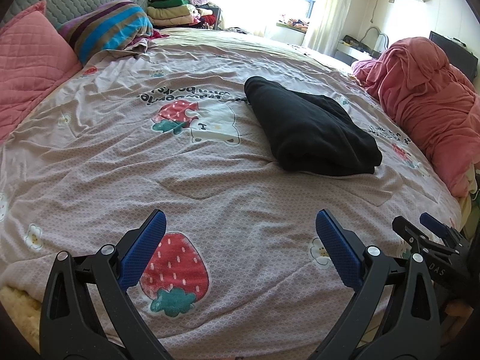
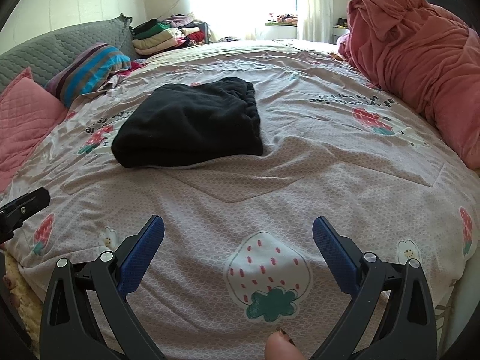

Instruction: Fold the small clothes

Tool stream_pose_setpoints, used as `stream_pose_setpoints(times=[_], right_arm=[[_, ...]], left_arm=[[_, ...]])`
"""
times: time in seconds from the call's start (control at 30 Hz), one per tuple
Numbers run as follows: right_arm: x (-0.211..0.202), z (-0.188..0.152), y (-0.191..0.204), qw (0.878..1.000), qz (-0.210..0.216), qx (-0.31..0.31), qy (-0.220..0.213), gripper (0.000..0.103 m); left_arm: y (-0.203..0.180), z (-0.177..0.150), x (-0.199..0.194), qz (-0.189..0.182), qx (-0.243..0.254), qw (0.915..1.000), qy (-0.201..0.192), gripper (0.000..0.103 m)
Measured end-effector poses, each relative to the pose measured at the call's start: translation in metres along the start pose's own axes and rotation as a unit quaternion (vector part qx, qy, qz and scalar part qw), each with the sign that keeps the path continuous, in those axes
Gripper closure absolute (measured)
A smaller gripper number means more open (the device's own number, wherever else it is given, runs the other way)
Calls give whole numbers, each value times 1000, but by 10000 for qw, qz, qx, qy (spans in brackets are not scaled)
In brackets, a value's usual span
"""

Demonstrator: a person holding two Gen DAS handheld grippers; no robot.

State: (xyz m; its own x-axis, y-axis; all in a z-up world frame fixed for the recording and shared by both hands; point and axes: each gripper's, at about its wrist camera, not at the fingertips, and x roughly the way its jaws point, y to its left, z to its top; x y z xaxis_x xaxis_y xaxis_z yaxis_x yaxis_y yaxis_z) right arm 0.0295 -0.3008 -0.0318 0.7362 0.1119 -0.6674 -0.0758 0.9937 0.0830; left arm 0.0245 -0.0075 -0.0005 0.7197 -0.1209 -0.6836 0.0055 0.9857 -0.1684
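Observation:
A black garment (image 1: 309, 126) lies folded into a thick bundle on the pink strawberry-print bedspread (image 1: 210, 180), right of centre in the left wrist view. In the right wrist view the black garment (image 2: 192, 123) lies left of centre. My left gripper (image 1: 240, 219) is open and empty, held low over the near part of the bed, well short of the garment. My right gripper (image 2: 238, 223) is open and empty too, near the bed's front edge. The right gripper also shows at the right edge of the left wrist view (image 1: 426, 225).
A heaped red blanket (image 1: 426, 99) fills the right side of the bed. A pink quilted pillow (image 1: 33, 69) and a striped cushion (image 1: 111, 27) lie at the left by the grey headboard. Stacked folded clothes (image 1: 177, 9) sit at the back.

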Motion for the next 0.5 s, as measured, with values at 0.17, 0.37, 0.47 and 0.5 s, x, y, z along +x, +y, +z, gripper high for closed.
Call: stream_pose_setpoints(times=[0.17, 0.37, 0.47, 0.5], right_arm=[[-2, 0, -17, 9991, -365, 234, 23, 4], [-12, 0, -118, 9764, -1578, 1471, 75, 4], [-25, -14, -209, 9321, -2797, 2300, 44, 4], [-30, -19, -238, 9115, -3250, 2520, 88, 4]], left_arm=[[1, -2, -4, -14, -96, 9999, -33, 9], [48, 12, -7, -55, -894, 9960, -51, 9], [104, 31, -14, 388, -1517, 9874, -250, 9], [132, 39, -17, 765, -1767, 9807, -343, 9]])
